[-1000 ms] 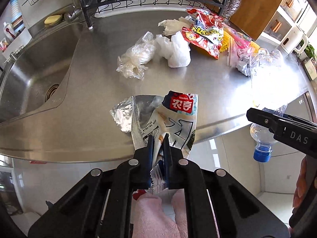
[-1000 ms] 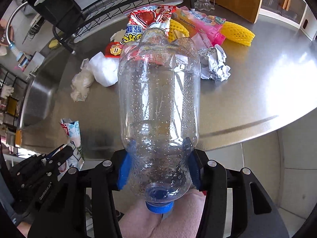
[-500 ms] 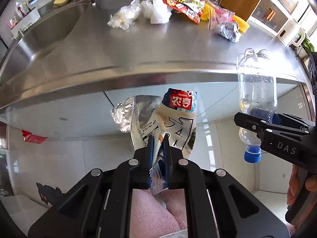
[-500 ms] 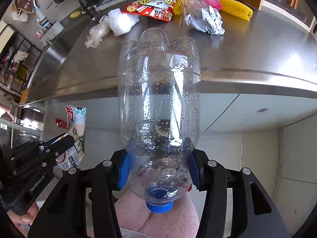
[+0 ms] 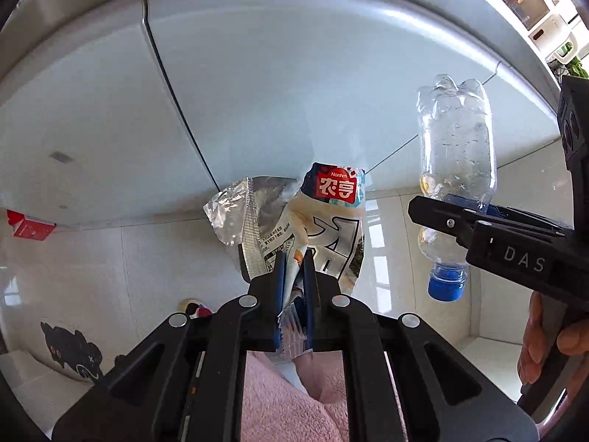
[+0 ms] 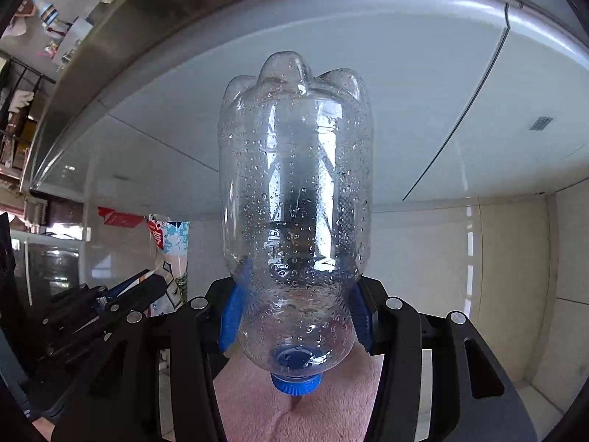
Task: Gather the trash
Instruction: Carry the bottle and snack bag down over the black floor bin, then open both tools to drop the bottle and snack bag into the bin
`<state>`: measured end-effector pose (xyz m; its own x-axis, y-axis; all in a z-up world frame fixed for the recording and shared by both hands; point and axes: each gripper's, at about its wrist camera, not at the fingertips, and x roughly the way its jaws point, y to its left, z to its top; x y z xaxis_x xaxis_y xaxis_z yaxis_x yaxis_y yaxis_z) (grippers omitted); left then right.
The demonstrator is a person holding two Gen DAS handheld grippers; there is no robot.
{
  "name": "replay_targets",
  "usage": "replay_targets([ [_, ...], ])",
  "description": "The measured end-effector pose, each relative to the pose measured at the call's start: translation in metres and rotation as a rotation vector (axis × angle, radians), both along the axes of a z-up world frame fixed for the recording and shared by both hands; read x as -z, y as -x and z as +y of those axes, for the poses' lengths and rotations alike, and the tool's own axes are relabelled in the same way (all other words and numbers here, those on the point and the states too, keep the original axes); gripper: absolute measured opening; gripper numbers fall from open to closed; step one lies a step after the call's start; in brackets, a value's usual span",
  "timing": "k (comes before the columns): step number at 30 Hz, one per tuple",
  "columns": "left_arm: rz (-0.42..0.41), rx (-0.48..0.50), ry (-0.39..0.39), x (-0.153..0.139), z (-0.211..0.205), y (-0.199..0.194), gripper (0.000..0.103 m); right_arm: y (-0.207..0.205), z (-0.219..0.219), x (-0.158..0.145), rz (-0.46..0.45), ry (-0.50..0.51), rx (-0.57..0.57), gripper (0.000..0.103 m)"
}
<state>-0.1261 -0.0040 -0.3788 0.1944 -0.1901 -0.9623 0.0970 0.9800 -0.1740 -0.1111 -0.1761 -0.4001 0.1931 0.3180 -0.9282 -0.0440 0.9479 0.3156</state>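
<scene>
Our left gripper [image 5: 293,269] is pinched tight on a crumpled snack wrapper [image 5: 324,221], which stands up from the jaws toward 12 o'clock, its silver inside folded open at 10 o'clock and a red label at its top. Our right gripper [image 6: 294,313] clamps a clear plastic bottle [image 6: 294,191] just above the shoulder, blue pads pressed into both sides, with the blue cap [image 6: 295,383] pointing back at us and the base at 12 o'clock. Droplets cling inside the bottle. In the left view the bottle hangs at 3 o'clock, beside the wrapper but apart from it. Both items sit in front of pale cabinet doors [image 5: 257,92], below the steel counter edge [image 6: 110,37], over a white tiled floor [image 5: 110,276].
</scene>
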Motion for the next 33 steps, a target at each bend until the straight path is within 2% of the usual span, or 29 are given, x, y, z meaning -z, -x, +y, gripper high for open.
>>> replay_targets([
  [5, 0.025, -0.003, 0.012, 0.058, 0.003, -0.007, 0.008, -0.016, 0.001, 0.058, 0.082, -0.044, 0.030, 0.051],
  [11, 0.060, -0.012, 0.034, 0.116, 0.006, -0.021, 0.008, -0.034, 0.008, 0.115, 0.133, -0.040, 0.053, 0.051],
  [16, 0.067, -0.023, 0.045, 0.137, 0.005, -0.028, 0.008, -0.040, 0.007, 0.145, 0.170, -0.034, 0.082, 0.051],
  [20, 0.068, -0.018, 0.050, 0.144, 0.007, -0.029, 0.011, -0.047, 0.009, 0.152, 0.187, -0.030, 0.093, 0.053],
  [21, 0.071, -0.016, 0.054, 0.146, 0.012, -0.031, 0.011, -0.051, 0.015, 0.150, 0.189, -0.027, 0.096, 0.054],
  [22, 0.070, -0.016, 0.055, 0.146, 0.012, -0.032, 0.012, -0.052, 0.014, 0.151, 0.186, -0.030, 0.100, 0.063],
  [24, 0.072, -0.020, 0.060, 0.147, 0.013, -0.033, 0.013, -0.054, 0.015, 0.151, 0.183, -0.036, 0.108, 0.068],
  [26, 0.077, -0.025, 0.065, 0.146, 0.012, -0.035, 0.035, -0.055, 0.014, 0.151, 0.183, -0.036, 0.113, 0.077],
  [27, 0.074, -0.025, 0.065, 0.145, 0.012, -0.034, 0.041, -0.056, 0.014, 0.150, 0.179, -0.039, 0.116, 0.078],
  [28, 0.072, -0.022, 0.064, 0.143, 0.011, -0.034, 0.054, -0.055, 0.013, 0.151, 0.178, -0.040, 0.120, 0.079],
  [29, 0.065, -0.021, 0.062, 0.140, 0.011, -0.033, 0.063, -0.056, 0.011, 0.149, 0.177, -0.040, 0.124, 0.079],
  [33, 0.059, -0.018, 0.061, 0.128, 0.015, -0.035, 0.065, -0.059, 0.009, 0.142, 0.167, -0.044, 0.140, 0.079],
])
